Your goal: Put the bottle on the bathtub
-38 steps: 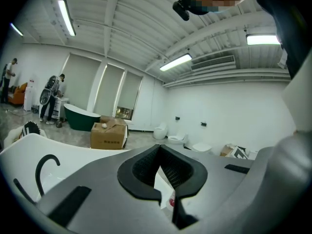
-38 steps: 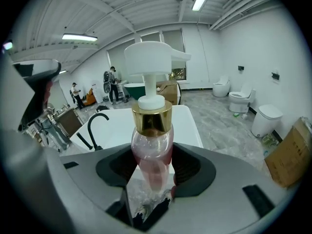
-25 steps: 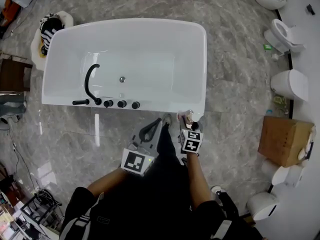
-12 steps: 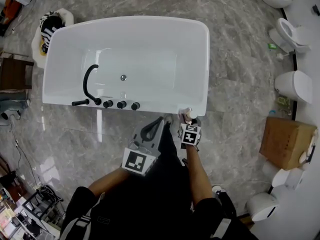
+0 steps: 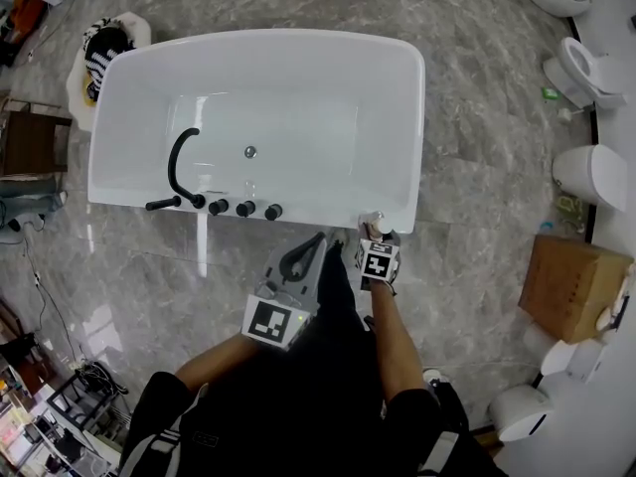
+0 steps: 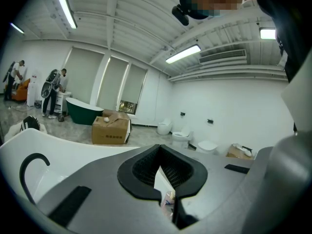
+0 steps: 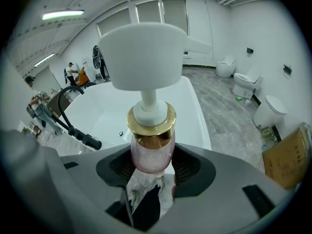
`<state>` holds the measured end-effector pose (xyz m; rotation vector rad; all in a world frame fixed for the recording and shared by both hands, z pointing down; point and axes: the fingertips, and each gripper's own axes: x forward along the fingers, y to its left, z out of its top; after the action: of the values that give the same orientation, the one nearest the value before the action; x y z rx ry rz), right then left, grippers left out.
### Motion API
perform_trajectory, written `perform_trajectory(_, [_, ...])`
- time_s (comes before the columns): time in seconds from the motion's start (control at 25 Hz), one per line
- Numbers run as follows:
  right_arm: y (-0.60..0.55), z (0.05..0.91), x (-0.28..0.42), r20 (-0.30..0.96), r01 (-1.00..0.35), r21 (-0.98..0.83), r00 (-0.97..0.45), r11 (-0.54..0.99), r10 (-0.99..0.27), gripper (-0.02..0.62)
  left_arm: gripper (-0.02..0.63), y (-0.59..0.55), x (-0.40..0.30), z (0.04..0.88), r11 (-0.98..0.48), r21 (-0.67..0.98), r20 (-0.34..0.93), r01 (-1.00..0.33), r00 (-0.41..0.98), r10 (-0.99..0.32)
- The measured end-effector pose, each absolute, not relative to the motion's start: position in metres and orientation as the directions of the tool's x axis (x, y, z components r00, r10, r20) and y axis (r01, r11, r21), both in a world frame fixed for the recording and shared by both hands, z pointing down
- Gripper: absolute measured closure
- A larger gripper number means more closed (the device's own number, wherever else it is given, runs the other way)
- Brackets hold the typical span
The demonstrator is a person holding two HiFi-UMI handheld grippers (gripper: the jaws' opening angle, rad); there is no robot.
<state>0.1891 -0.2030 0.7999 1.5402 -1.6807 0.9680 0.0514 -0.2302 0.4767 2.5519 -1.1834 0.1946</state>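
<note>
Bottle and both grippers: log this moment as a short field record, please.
item: bottle, pink body, gold collar, white pump head, upright
holder: right gripper, jaws closed on the bottle's body
location: at the near right corner of the white bathtub; contact with the rim cannot be told
other tool: left gripper, jaws together, nothing held, beside the right one, short of the tub
status: bottle not yet released

Pink bottle (image 7: 151, 152), gold collar (image 7: 151, 122), white pump (image 7: 146, 55); white bathtub (image 5: 298, 40), black faucet (image 5: 177, 162).
</note>
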Motion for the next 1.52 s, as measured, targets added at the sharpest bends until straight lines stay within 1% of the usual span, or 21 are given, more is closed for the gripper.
perform_trajectory(0.6, [-0.203, 0.828, 0.182, 0.881, -0.995, -0.088, -0.098, 0.043, -0.464, 0.380, 0.591, -0.234, 0.045, 0.482, -0.595, 0.229, 0.264, -0.770, 0.638, -0.724])
perform_trajectory(0.8, [-0.191, 0.835, 0.177, 0.903, -0.996, -0.088, -0.094, 0.033, -0.420, 0.380, 0.591, -0.231, 0.044, 0.483, -0.595, 0.229, 0.267, -0.770, 0.637, -0.723])
perform_trajectory(1.2, [-0.196, 0.836, 0.182, 0.902, -0.997, -0.075, -0.072, 0.009, -0.425, 0.380, 0.591, -0.231, 0.037, 0.484, -0.586, 0.234, 0.277, -0.776, 0.631, -0.725])
perform_trajectory(1.52, [-0.194, 0.841, 0.178, 0.911, -0.997, -0.070, -0.081, 0.041, -0.405, 0.379, 0.591, -0.231, 0.038, 0.485, -0.586, 0.239, 0.271, -0.774, 0.633, -0.726])
